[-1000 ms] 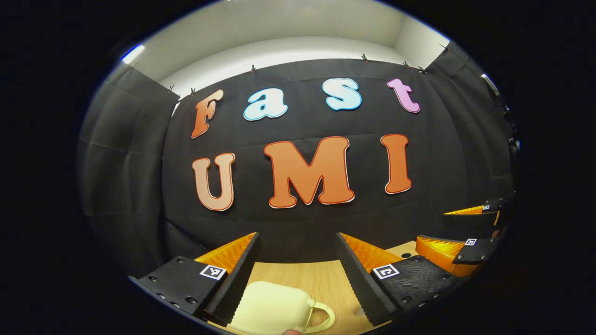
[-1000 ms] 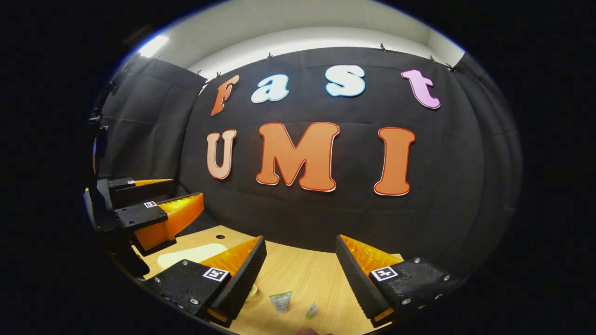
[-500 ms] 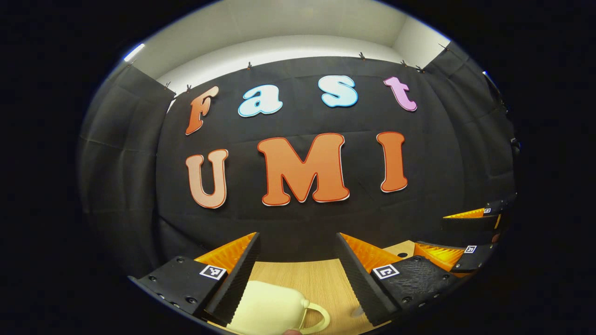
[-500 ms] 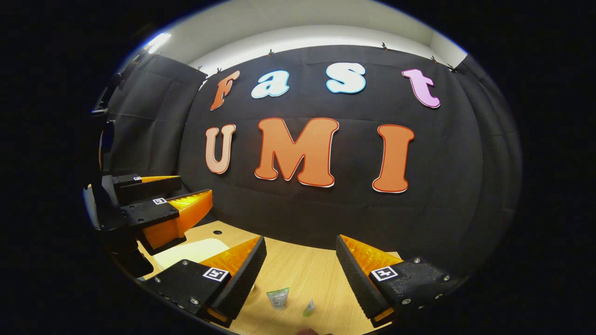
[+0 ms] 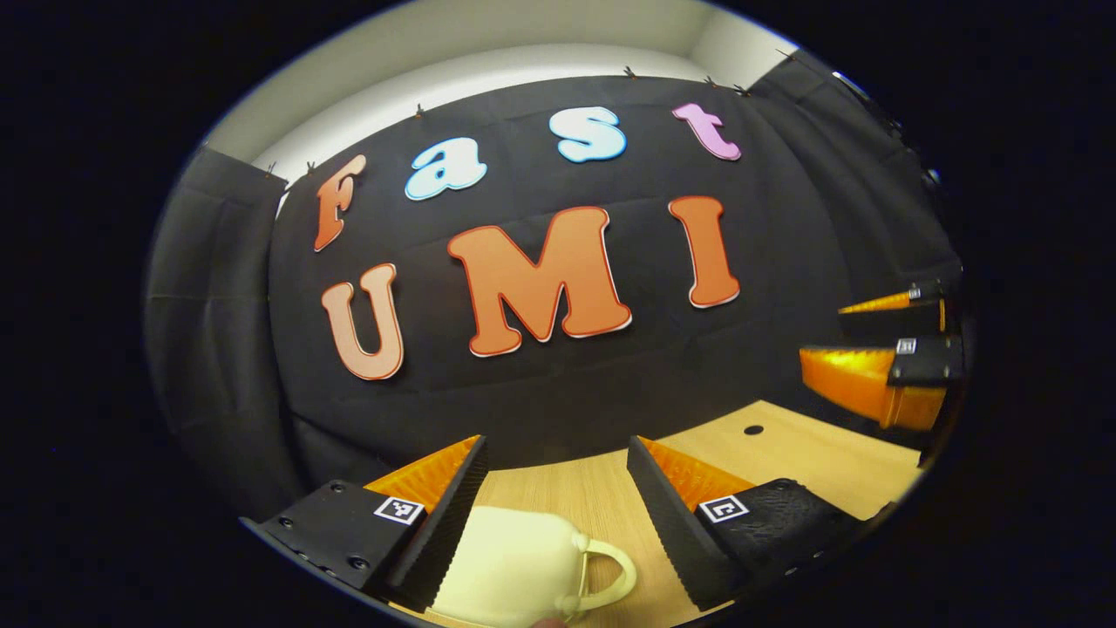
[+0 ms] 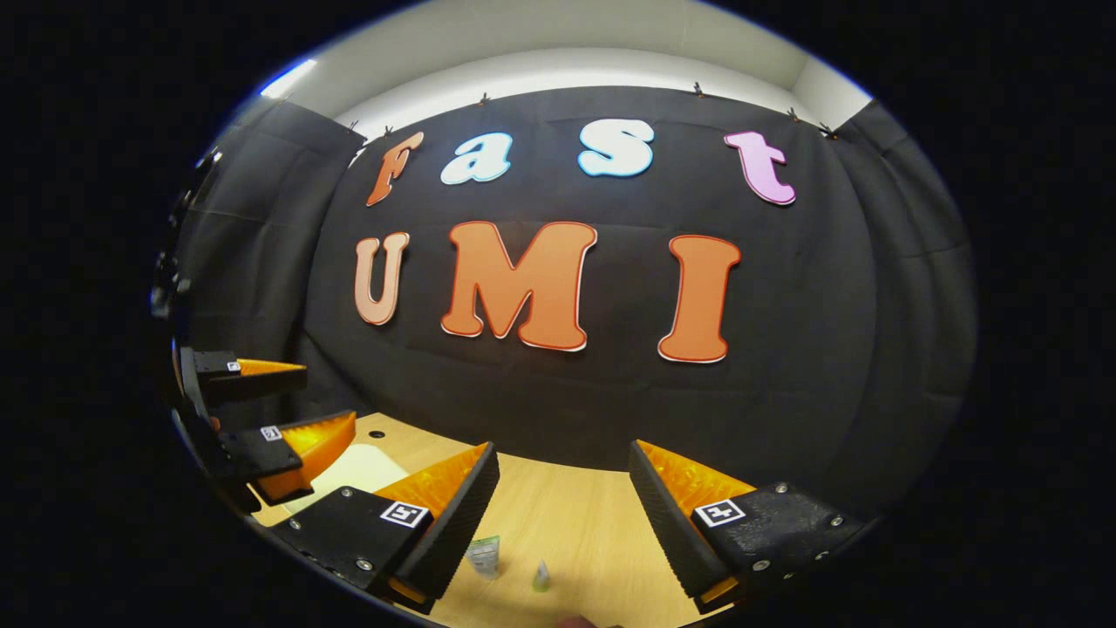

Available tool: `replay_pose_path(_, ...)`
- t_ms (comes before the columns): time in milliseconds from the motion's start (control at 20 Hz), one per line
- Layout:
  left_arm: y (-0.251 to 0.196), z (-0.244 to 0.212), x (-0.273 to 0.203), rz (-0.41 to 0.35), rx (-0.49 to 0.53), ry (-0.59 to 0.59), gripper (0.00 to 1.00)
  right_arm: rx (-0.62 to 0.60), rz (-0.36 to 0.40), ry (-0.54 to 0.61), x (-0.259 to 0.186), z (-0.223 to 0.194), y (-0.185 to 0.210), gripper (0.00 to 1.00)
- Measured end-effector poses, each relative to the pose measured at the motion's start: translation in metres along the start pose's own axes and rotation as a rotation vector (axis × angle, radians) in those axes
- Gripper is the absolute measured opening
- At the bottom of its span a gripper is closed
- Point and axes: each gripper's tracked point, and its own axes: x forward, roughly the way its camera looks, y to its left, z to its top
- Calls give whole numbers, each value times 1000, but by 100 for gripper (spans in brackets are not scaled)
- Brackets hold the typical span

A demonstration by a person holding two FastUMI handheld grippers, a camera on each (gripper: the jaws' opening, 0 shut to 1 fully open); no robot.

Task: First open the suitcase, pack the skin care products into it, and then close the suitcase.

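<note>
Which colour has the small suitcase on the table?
Pale cream-yellow suitcase, handle included; clearest in the left gripper view.

- wooden table lying under everything, a small dark hole showing in its top
- black cloth wall hanging behind the table, clips holding its top edge
- pale ceiling showing above

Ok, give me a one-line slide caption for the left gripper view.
Left gripper open above the closed cream suitcase on the wooden table.
</note>
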Motion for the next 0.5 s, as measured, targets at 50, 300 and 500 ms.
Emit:
replay_pose_path(50, -3, -12, -3, -6, 29, 22, 98, 0, -13, 0, -1, 0, -6, 95)
replay_pose_path(300, -20, -66, -5, -32, 164, 136, 98, -9, -52, 10, -5, -5, -30, 95)
replay_pose_path(500, -31, -111, -2, -69, 271, 215, 98, -7, -60, 24, -11, -13, -40, 95)
